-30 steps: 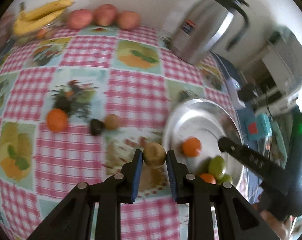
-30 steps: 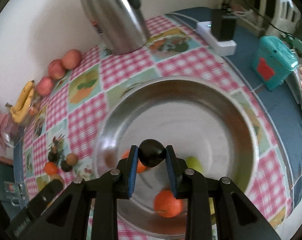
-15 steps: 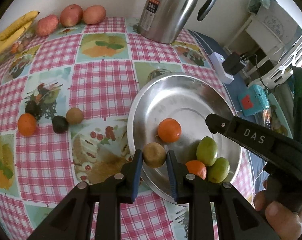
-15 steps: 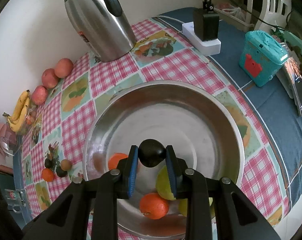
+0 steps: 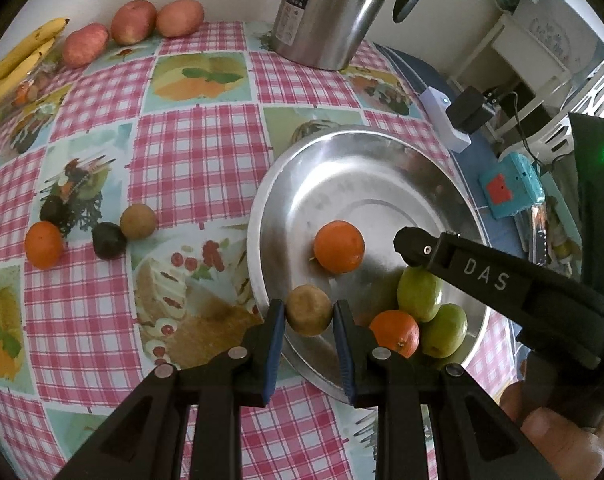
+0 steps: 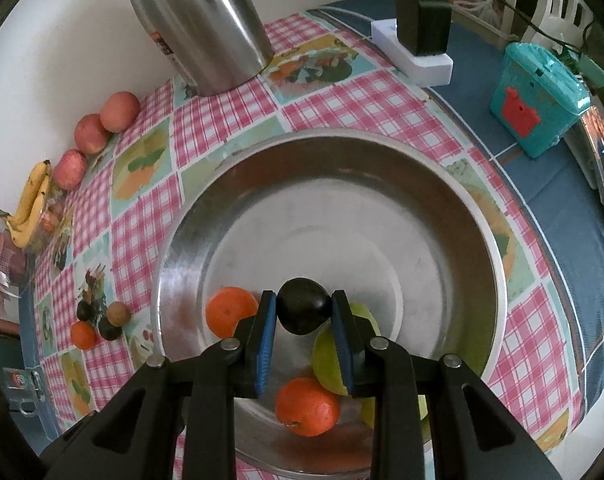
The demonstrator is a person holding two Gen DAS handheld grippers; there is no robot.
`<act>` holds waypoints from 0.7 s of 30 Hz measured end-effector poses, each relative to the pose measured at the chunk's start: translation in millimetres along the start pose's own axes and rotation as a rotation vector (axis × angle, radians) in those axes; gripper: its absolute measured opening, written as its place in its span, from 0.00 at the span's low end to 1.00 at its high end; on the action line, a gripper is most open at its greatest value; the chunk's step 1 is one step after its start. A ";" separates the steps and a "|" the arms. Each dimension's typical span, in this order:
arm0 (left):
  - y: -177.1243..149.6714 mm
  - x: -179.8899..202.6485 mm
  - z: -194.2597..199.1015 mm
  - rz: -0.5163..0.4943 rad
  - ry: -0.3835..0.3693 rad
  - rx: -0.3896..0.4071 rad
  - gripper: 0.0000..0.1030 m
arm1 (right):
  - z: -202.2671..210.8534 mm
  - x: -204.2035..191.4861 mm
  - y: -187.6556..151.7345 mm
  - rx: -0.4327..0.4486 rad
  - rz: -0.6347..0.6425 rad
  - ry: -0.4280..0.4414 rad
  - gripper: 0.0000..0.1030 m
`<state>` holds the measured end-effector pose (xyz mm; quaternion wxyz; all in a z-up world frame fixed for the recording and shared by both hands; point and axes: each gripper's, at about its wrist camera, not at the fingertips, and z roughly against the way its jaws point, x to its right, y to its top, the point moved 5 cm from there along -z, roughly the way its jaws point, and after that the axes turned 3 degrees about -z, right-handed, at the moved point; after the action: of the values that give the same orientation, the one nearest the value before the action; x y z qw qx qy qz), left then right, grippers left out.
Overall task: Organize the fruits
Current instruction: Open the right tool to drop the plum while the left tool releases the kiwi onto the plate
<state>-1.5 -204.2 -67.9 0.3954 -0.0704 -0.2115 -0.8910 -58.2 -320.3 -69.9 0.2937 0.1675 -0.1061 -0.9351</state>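
Observation:
My left gripper [image 5: 307,314] is shut on a small brown fruit [image 5: 309,309] over the near-left rim of the steel bowl [image 5: 381,148]. My right gripper [image 6: 303,312] is shut on a dark round fruit [image 6: 303,310] above the bowl [image 6: 441,184]; its black arm [image 5: 481,276] shows in the left wrist view. Two oranges [image 5: 339,246] [image 5: 394,333] and two green fruits [image 5: 419,293] lie in the bowl. On the cloth to the left lie an orange [image 5: 43,244], two dark fruits [image 5: 109,240] and a brown fruit [image 5: 138,221].
A steel kettle [image 5: 333,8] stands behind the bowl. Three red apples [image 5: 134,22] and bananas [image 5: 18,56] line the far wall. A white power strip with a black adapter [image 6: 419,40] and a teal box [image 6: 537,96] sit on the blue cloth to the right.
Both grippers have moved toward and over the bowl while holding their fruits. The left gripper's brown fruit went from above the cloth to above the bowl's rim.

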 end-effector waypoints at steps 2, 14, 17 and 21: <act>-0.8 0.3 -1.1 -0.003 0.003 -0.004 0.26 | -0.1 -0.7 -0.1 0.000 0.004 -0.003 0.28; -1.7 4.5 -3.7 -0.023 0.005 -0.014 0.27 | -0.2 -1.3 0.4 -0.003 0.004 -0.006 0.29; -1.7 5.0 -3.7 -0.024 0.004 -0.014 0.28 | -0.5 -1.1 0.9 -0.005 0.004 -0.006 0.29; -1.3 4.7 -2.0 -0.021 0.000 -0.009 0.44 | 0.8 -0.6 1.4 0.000 0.005 -0.009 0.39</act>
<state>-5.5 -207.5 -68.7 0.3857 -0.0698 -0.2083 -0.8961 -57.3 -321.0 -68.6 0.2953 0.1630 -0.1078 -0.9352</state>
